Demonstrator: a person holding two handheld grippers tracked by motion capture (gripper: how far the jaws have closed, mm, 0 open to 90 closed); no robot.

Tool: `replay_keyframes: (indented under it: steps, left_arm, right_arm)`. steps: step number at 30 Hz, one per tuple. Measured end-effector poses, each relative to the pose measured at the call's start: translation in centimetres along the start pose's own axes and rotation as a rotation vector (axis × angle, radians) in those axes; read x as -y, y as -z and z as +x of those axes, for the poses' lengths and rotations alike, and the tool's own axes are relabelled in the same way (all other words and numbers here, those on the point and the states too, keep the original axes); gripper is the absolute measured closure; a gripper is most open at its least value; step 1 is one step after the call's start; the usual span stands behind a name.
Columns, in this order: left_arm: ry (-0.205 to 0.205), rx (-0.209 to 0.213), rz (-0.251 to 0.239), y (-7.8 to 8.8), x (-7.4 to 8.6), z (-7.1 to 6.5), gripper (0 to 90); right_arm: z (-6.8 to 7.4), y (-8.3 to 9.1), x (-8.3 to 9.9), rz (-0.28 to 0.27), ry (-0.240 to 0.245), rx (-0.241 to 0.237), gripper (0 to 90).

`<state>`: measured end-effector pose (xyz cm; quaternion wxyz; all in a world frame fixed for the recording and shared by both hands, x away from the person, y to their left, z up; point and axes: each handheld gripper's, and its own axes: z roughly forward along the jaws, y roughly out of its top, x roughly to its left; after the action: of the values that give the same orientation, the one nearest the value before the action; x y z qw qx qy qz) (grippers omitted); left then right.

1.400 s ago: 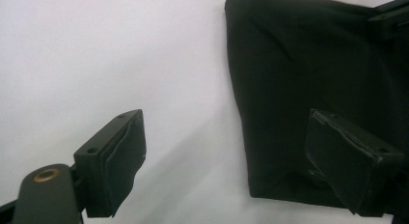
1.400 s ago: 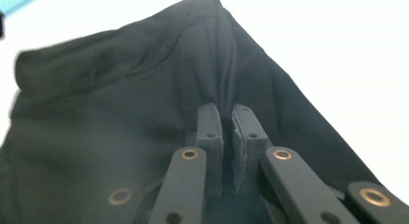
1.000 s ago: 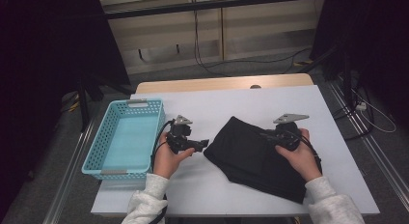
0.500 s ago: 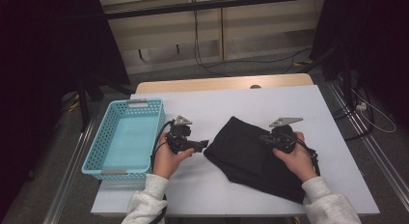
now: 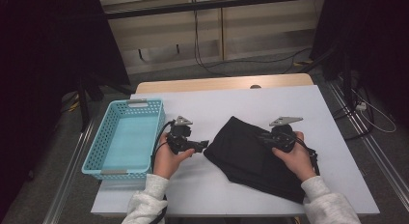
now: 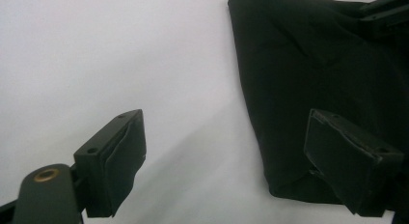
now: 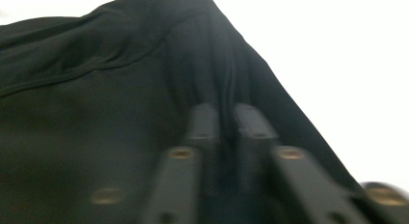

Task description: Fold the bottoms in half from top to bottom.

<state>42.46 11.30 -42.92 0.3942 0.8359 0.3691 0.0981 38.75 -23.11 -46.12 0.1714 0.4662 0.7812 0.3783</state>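
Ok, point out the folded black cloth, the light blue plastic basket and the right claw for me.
Folded black cloth [image 5: 243, 151], high view, bare middle of the fabric.
Light blue plastic basket [image 5: 103, 173], high view, near rim.
Right claw [image 7: 225, 119], right gripper view, between its fingertips, pinching a fold of the cloth.

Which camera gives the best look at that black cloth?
The high view: the whole black cloth lies on the white table. The left gripper view catches one corner; the right gripper view shows a blurred fold pinched in the tongs.
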Motion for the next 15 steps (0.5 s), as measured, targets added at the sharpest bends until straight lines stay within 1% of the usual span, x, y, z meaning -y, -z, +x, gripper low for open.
replay_keyframes:
  steps: [1, 3, 7, 10, 12, 13, 15]
  left_arm:
    - [-0.001, 0.000, 0.001, 0.0, 0.0, 0.0, 14.9]
    - [0.005, -0.004, -0.004, 0.0, 0.0, 0.0, 14.9]
    - [0.000, 0.004, 0.003, 0.1, 0.0, 0.0, 14.8]
    - [-0.001, 0.005, 0.002, 0.1, 0.0, 0.0, 14.8]
    - [-0.002, 0.008, 0.008, 0.1, -0.1, 0.0, 14.8]
    - [0.000, 0.003, 0.002, 0.0, 0.0, -0.1, 14.8]
    - [0.001, 0.005, 0.001, -0.1, 0.0, -0.2, 14.8]
  right_arm:
    - [0.1, 0.0, 0.0, 0.006, 0.006, 0.005, 82.4]
    - [0.0, 0.1, 0.0, 0.002, -0.002, -0.004, 82.9]
    - [-0.4, 0.9, -0.2, -0.011, -0.034, -0.030, 83.1]
    - [-0.5, 1.7, -0.3, -0.012, -0.035, -0.039, 83.2]
    - [-0.5, 2.1, -0.3, -0.012, -0.046, -0.045, 83.2]
    - [-0.5, 2.2, -0.3, -0.011, -0.047, -0.046, 83.1]
    - [-0.3, 2.6, -0.3, -0.011, -0.041, -0.048, 83.1]
